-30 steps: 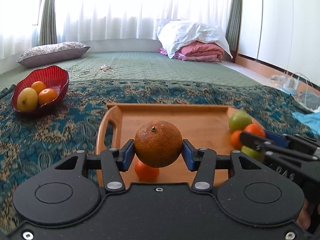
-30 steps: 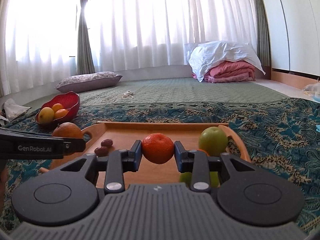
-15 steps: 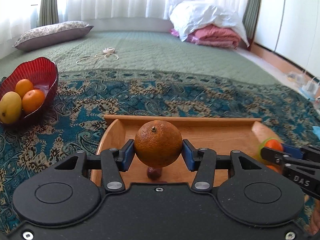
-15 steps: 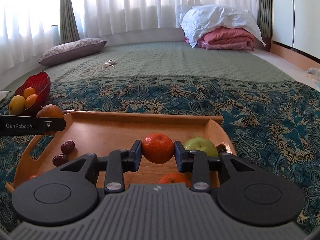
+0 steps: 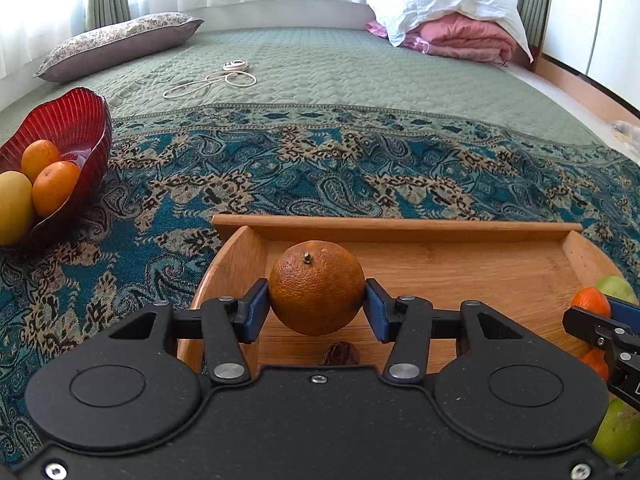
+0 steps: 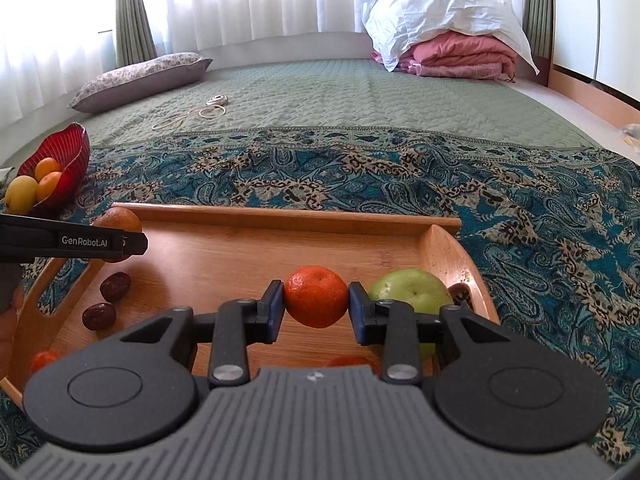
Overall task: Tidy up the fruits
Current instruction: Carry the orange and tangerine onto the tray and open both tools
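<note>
Left gripper [image 5: 316, 312] grips a big orange [image 5: 316, 287] above the wooden tray's [image 5: 400, 229] left end; right gripper [image 6: 316, 311] clamps a small tangerine [image 6: 316, 295] beside a green apple [image 6: 408, 289]. Risk: round fruit slips, rolls off the tray, or lands on the dates [image 6: 115, 286].

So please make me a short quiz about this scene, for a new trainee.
1. True or false: the left claw holds a green apple.
2. What fruit is the right claw shut on?
3. Where do the two dates lie? A) in the red bowl B) on the wooden tray C) on the pillow

Key: 1 false, it holds the large orange. 2 the small mandarin. 3 B.
</note>
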Tool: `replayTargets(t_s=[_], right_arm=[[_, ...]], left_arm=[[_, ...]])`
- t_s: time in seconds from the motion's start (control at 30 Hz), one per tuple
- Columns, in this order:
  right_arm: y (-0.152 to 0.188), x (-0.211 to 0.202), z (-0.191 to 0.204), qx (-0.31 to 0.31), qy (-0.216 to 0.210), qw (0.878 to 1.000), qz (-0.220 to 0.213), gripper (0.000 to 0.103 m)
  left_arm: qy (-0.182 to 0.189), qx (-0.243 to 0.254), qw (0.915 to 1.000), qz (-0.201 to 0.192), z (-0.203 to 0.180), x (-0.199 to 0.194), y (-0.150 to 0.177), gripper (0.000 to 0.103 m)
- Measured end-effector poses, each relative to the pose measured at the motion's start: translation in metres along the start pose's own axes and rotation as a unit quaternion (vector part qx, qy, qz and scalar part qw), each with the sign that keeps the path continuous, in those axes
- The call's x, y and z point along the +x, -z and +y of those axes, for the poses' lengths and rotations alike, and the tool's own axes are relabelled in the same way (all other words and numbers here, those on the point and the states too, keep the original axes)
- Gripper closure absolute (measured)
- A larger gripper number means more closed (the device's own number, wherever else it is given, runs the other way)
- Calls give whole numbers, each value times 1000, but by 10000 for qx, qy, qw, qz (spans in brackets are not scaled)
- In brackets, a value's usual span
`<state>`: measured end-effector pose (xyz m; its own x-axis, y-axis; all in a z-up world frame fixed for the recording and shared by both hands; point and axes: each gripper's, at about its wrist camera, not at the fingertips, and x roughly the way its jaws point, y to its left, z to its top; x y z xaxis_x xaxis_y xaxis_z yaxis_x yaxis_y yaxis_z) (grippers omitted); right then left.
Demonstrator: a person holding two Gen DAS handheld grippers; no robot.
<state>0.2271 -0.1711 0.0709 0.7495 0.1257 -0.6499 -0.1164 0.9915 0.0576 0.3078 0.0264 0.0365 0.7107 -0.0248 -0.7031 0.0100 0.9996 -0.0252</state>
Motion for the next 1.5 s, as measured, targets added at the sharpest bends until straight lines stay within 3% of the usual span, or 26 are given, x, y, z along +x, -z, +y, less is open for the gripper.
replayTargets(t_s=[0.53,0.97,1.17,1.23,1.33,1.5], right_arm=[[6,9,5,-137,53,9997,173,64],[3,18,17,-492,287,9967,580,63],[2,19,19,-567,338,9955,677,59],[2,17,16,-450,304,9965,641,51],[3,11,11,-281,109,9983,494,47],[2,-8,11,-231,88,9995,207,47]], left_arm=[[-35,60,10000,66,3,7,3,55],[-57,56,9999,137,3,7,2,54],[-86,132,9999,65,2,-3,2,54],[-77,171,9998,-7,1,-9,2,51],[-45,172,9998,-78,1,-20,0,44],[11,153,9995,-270,0,-44,2,34]])
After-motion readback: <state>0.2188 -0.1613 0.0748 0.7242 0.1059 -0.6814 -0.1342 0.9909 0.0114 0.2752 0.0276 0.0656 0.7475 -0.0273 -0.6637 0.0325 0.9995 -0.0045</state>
